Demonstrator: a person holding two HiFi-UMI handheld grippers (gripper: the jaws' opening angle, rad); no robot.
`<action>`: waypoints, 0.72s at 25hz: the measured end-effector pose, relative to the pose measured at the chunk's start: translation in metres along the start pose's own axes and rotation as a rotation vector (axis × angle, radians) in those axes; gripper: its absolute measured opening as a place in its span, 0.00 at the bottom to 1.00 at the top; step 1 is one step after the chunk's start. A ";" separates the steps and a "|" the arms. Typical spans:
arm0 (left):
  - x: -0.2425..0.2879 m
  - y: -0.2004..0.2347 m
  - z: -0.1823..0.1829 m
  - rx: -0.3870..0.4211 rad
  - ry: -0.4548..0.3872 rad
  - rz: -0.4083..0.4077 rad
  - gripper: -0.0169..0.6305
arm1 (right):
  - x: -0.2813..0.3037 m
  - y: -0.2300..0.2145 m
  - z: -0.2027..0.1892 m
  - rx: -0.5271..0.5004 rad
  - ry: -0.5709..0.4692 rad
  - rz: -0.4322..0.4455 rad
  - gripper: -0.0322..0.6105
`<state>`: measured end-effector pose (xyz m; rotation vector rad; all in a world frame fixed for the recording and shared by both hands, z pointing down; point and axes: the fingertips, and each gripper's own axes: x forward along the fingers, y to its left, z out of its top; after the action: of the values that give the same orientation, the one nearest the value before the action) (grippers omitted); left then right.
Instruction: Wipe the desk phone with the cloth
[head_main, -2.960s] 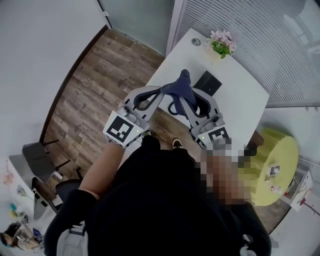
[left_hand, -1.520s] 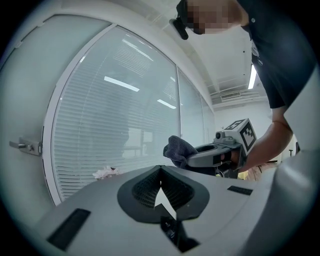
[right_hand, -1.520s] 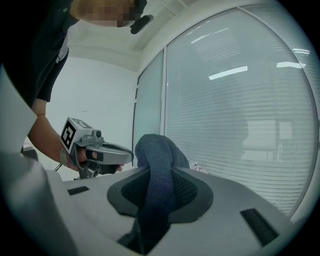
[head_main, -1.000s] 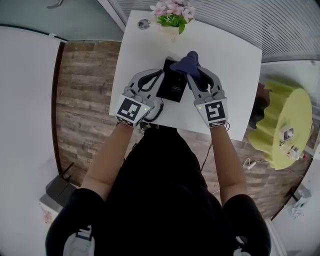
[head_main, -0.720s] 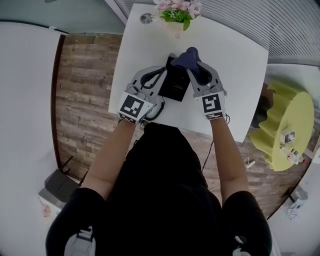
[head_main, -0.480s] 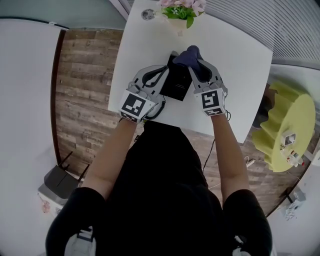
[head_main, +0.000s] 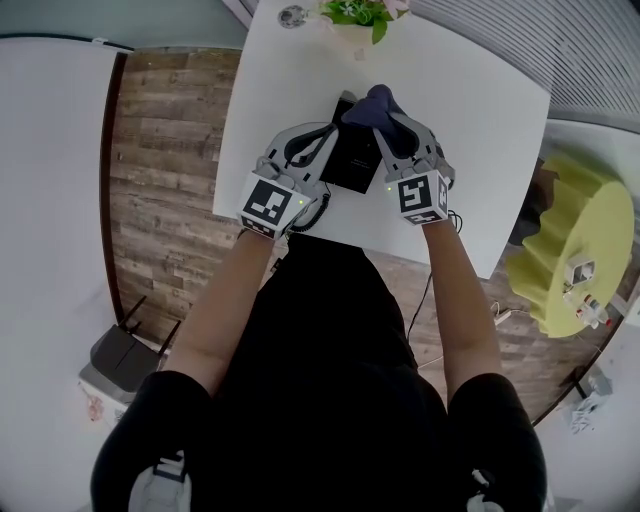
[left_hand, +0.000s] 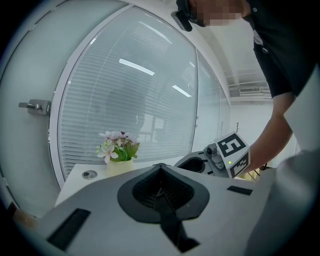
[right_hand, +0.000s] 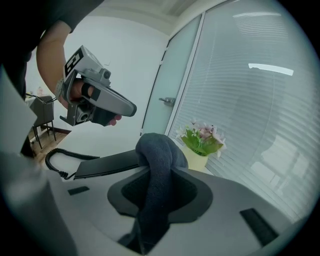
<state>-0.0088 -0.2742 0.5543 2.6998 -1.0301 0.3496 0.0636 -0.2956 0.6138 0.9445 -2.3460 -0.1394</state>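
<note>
A black desk phone (head_main: 350, 158) lies on the white desk (head_main: 470, 110), with its flat body (right_hand: 107, 165) also in the right gripper view. My right gripper (head_main: 378, 118) is shut on a dark blue cloth (head_main: 372, 104), and the bunched cloth (right_hand: 157, 167) sticks out past its jaws above the phone's far end. Whether the cloth touches the phone is not clear. My left gripper (head_main: 333, 134) hangs over the phone's left side. Its jaws are shut with nothing between them (left_hand: 160, 169).
A pot of pink flowers (head_main: 360, 14) stands at the desk's far edge beside a round grommet (head_main: 293, 15). The phone's coiled cord (head_main: 312, 214) lies near the front edge. A yellow stool (head_main: 575, 250) stands to the right, wooden floor to the left.
Both grippers have drawn closer together over the phone. The right one has carried the cloth a little left, to the phone's far end. Three seconds ago I stood back from the desk.
</note>
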 end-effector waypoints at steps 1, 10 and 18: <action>0.000 -0.001 -0.001 0.000 0.002 -0.001 0.04 | -0.001 0.002 -0.001 -0.004 0.002 0.003 0.21; -0.006 -0.005 -0.017 -0.008 0.027 -0.011 0.04 | -0.006 0.019 -0.008 0.008 0.020 0.019 0.21; -0.016 -0.010 -0.031 -0.017 0.051 -0.018 0.04 | -0.012 0.036 -0.015 0.027 0.030 0.031 0.21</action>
<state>-0.0176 -0.2478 0.5775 2.6691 -0.9903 0.4026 0.0573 -0.2593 0.6312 0.9163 -2.3392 -0.0814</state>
